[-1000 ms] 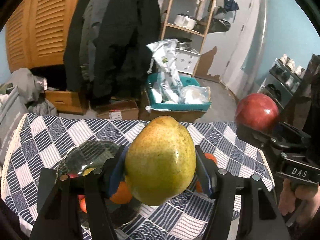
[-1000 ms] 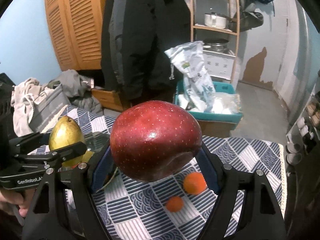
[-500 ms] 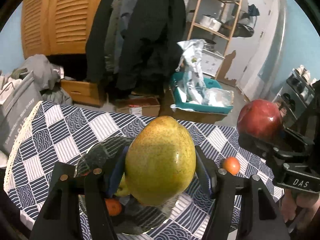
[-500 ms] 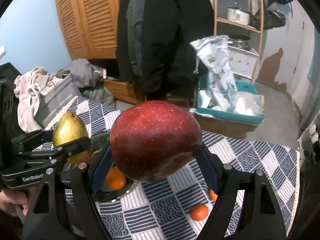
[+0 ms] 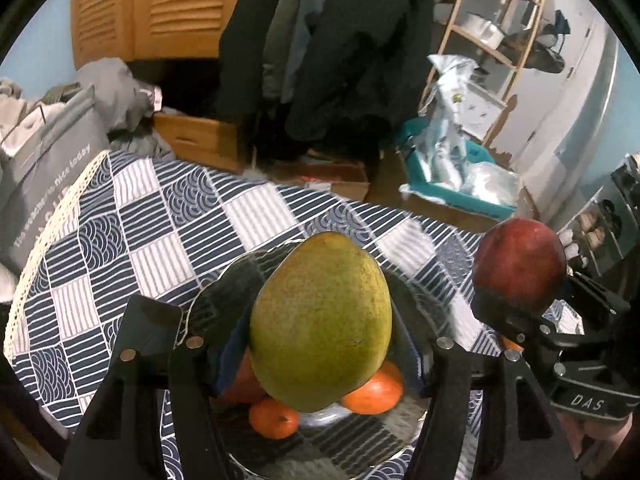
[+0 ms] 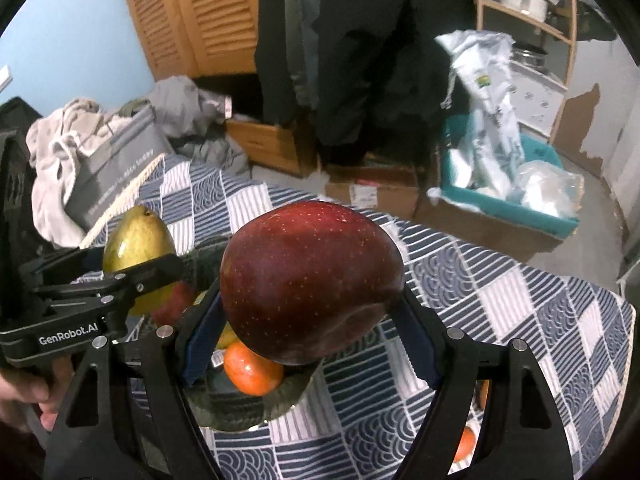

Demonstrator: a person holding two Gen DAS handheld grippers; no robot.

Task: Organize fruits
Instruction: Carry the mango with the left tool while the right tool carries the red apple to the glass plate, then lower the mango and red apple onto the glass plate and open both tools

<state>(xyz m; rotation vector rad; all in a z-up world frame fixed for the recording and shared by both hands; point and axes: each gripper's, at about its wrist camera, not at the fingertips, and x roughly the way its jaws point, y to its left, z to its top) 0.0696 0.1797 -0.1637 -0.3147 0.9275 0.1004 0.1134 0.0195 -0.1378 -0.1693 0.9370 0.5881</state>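
The left claw (image 5: pixel 320 344) is closed on a green-yellow pear (image 5: pixel 322 320), its blue-lined pads pressing the fruit's two sides, and it holds the pear in the air directly above a glass bowl (image 5: pixel 224 284) that sits on the counter (image 5: pixel 160 216), which is covered in a navy and white patterned cloth. The bowl stands toward the near edge of the counter, roughly midway along it. Under the pear, inside the bowl, lie several oranges (image 5: pixel 372 394), one of them a smaller one (image 5: pixel 274 418) closest to the camera. The right claw (image 6: pixel 310 344) is clamped in the same way on a dark red apple (image 6: pixel 312 280), gripping it at both sides and carrying it over the right-hand rim of the bowl (image 6: pixel 248 416); an orange (image 6: pixel 252 370) in the bowl shows just beneath the apple. From the right wrist view the left claw (image 6: pixel 140 268) appears at the left with the pear (image 6: pixel 138 246) in it, a hand (image 6: pixel 24 396) wrapped around its handle, and a reddish fruit shows in the bowl below the pear. From the left wrist view the right claw (image 5: pixel 520 304) and apple (image 5: pixel 520 264) hang just beside the pear, to its right, the two fruits apart. Another small orange (image 6: pixel 464 444) lies loose on the cloth near the counter's near right corner, partly hidden behind the right claw's finger.
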